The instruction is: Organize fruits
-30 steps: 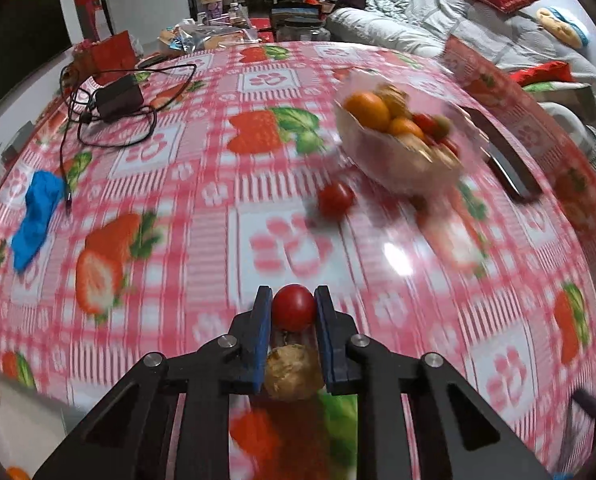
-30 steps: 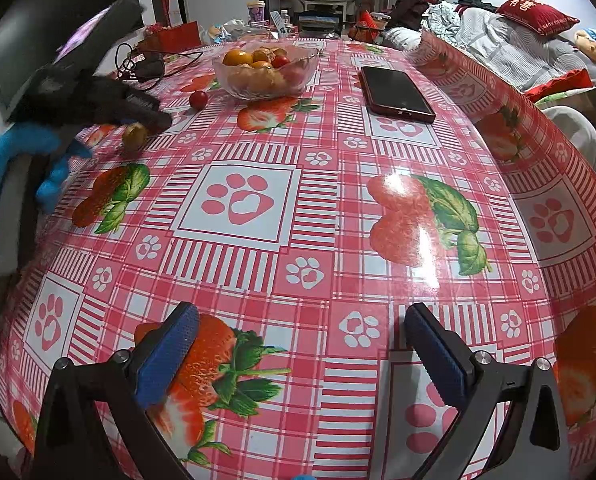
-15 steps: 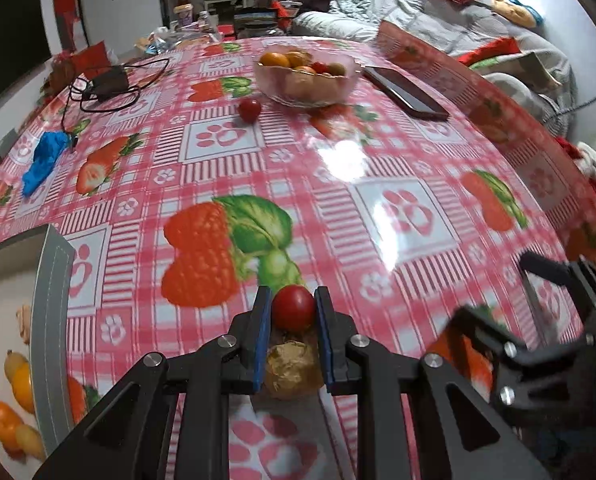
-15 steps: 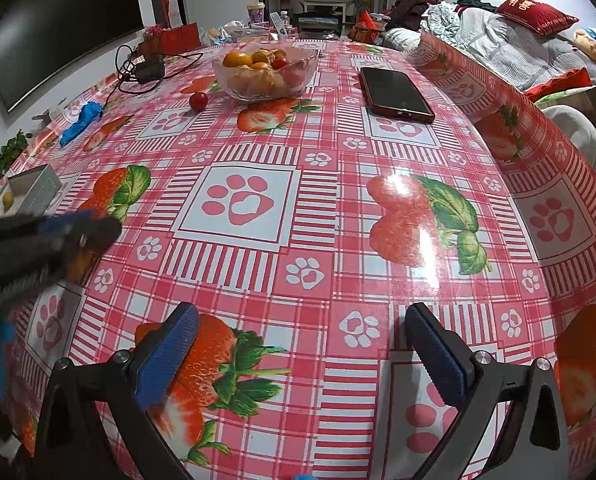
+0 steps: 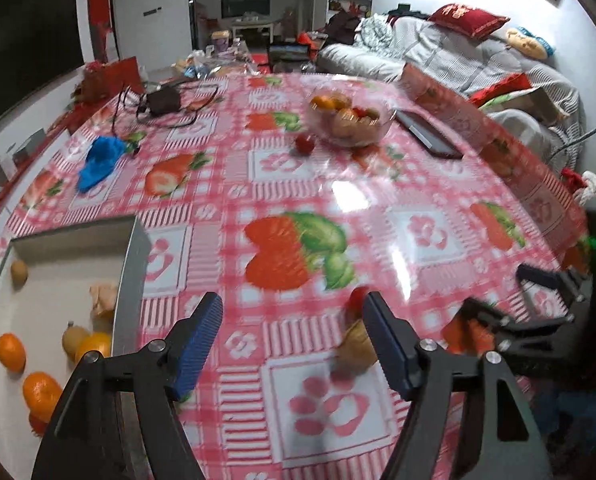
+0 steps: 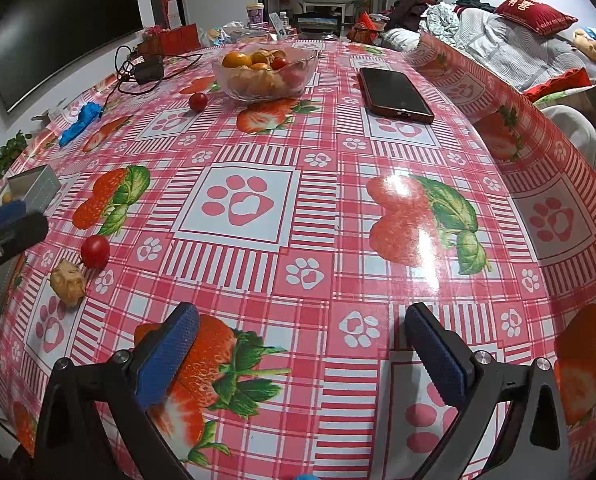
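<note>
Left wrist view: left gripper fingers opening, nothing clamped; cherry tomato and tan husked fruit loose on the tabletop just beside the right finger, blurred. Grey tray w/ oranges sits to the left, so both pieces apparently outside it. Risk, as a guess: round tomato rolling off toward the near edge, or fingers knocking either piece when regrasping. Right gripper near on the right, limiting room that side.

Right wrist view: right gripper fingers wide apart, empty, over bare cloth. Same tomato and husked fruit at far left, close to the tabletop edge; little margin there. Open room mid-table; glass bowl, phone, another tomato well apart at the far end.
</note>
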The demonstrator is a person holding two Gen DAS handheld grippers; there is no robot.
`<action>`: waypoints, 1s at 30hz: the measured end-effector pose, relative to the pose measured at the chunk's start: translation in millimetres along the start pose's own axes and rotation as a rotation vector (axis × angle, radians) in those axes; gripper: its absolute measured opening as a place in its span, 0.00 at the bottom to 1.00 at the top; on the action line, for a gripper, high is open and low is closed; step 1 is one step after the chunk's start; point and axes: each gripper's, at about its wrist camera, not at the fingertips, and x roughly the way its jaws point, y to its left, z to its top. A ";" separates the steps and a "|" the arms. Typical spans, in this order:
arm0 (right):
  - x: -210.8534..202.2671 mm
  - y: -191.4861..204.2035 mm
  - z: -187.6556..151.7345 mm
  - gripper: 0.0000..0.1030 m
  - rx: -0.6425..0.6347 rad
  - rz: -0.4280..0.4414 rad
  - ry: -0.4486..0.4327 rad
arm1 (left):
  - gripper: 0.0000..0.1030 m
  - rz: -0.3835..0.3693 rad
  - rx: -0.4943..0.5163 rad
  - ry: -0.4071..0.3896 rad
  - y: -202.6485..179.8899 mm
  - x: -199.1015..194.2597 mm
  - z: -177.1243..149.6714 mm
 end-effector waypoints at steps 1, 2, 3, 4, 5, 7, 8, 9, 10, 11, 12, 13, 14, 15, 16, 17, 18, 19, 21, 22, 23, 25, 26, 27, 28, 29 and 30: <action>0.0 0.1 -0.1 1.00 0.000 0.000 0.000 | 0.74 0.002 0.000 0.004 0.3 0.6 -3.1; 0.0 0.3 0.5 1.00 0.001 0.001 0.000 | 0.74 0.003 0.000 0.008 1.2 1.2 -6.3; 0.0 0.2 -0.2 1.00 0.000 0.000 0.000 | 0.74 0.005 0.001 0.012 1.8 2.0 -9.5; 0.0 0.5 0.3 1.00 0.000 -0.001 0.000 | 0.74 0.007 0.000 0.015 2.2 2.6 -12.2; 0.0 0.2 -0.1 1.00 0.000 0.000 0.000 | 0.74 0.009 -0.002 0.023 3.0 4.2 -13.8; 0.0 0.2 -0.4 1.00 0.000 0.000 -0.001 | 0.74 0.007 -0.005 0.028 3.1 5.7 -14.4; 0.0 0.3 -0.3 1.00 0.000 0.000 -0.001 | 0.74 0.004 -0.005 0.025 1.8 5.1 -14.0; 0.0 0.4 -0.1 1.00 0.000 0.000 -0.001 | 0.74 -0.006 -0.001 0.023 -0.7 3.9 -13.8; -0.1 0.5 0.0 1.00 0.000 0.000 -0.001 | 0.74 -0.013 0.004 0.021 -2.6 3.1 -14.0; -0.1 0.6 0.1 1.00 0.000 0.000 -0.001 | 0.74 -0.023 0.015 0.017 -6.8 2.0 -14.1; 0.0 0.5 -0.1 1.00 0.000 -0.001 -0.001 | 0.74 -0.033 0.030 0.016 -12.0 1.5 -14.6; 0.0 0.6 0.1 1.00 0.000 -0.001 -0.001 | 0.74 -0.040 0.041 0.016 -15.5 1.0 -15.4; -0.1 0.4 -0.3 1.00 0.000 -0.001 -0.001 | 0.74 -0.051 0.058 0.018 -21.4 1.4 -16.8; -0.1 0.5 -0.1 1.00 0.000 0.000 -0.001 | 0.74 -0.056 0.069 0.023 -25.9 2.4 -17.7; -0.1 0.4 -0.4 1.00 0.000 0.000 -0.001 | 0.74 -0.057 0.077 0.028 -29.0 3.9 -18.4; -0.1 0.5 -0.3 1.00 0.000 -0.001 -0.001 | 0.74 -0.060 0.085 0.043 -33.5 7.5 -19.2; -0.1 0.5 -0.4 1.00 0.000 -0.001 -0.001 | 0.74 -0.065 0.086 0.057 -36.1 10.8 -19.5; -0.1 0.5 -0.4 1.00 0.000 -0.001 -0.001 | 0.73 -0.071 0.085 0.068 -37.8 12.9 -20.0; -0.1 0.5 -0.4 1.00 0.000 -0.001 -0.001 | 0.68 -0.079 0.079 0.085 -42.8 16.2 -21.9; -0.1 0.6 -0.4 1.00 0.000 -0.001 -0.001 | 0.59 -0.074 0.081 0.095 -44.9 18.6 -22.4; -0.1 0.7 -0.2 1.00 0.000 -0.001 -0.001 | 0.58 -0.059 0.085 0.098 -46.9 20.5 -22.9; -0.1 0.7 -0.4 1.00 0.000 -0.001 -0.001 | 0.41 -0.047 0.086 0.091 -47.1 20.6 -22.1; -0.1 0.8 -0.2 1.00 0.000 -0.001 -0.001 | 0.35 -0.036 0.085 0.090 -45.6 20.7 -21.2; -0.1 0.9 0.0 1.00 0.000 -0.001 -0.001 | 0.28 -0.028 0.078 0.091 -41.9 20.8 -20.5; -0.1 1.1 0.1 1.00 0.000 -0.002 -0.001 | 0.27 -0.024 0.070 0.092 -38.3 20.6 -20.7; 0.0 1.0 -0.2 1.00 0.000 -0.002 -0.001 | 0.27 -0.011 0.049 0.091 -30.7 20.5 -20.4; 0.0 1.0 -0.3 1.00 0.000 -0.001 -0.002 | 0.27 -0.001 0.037 0.089 -25.6 19.8 -20.6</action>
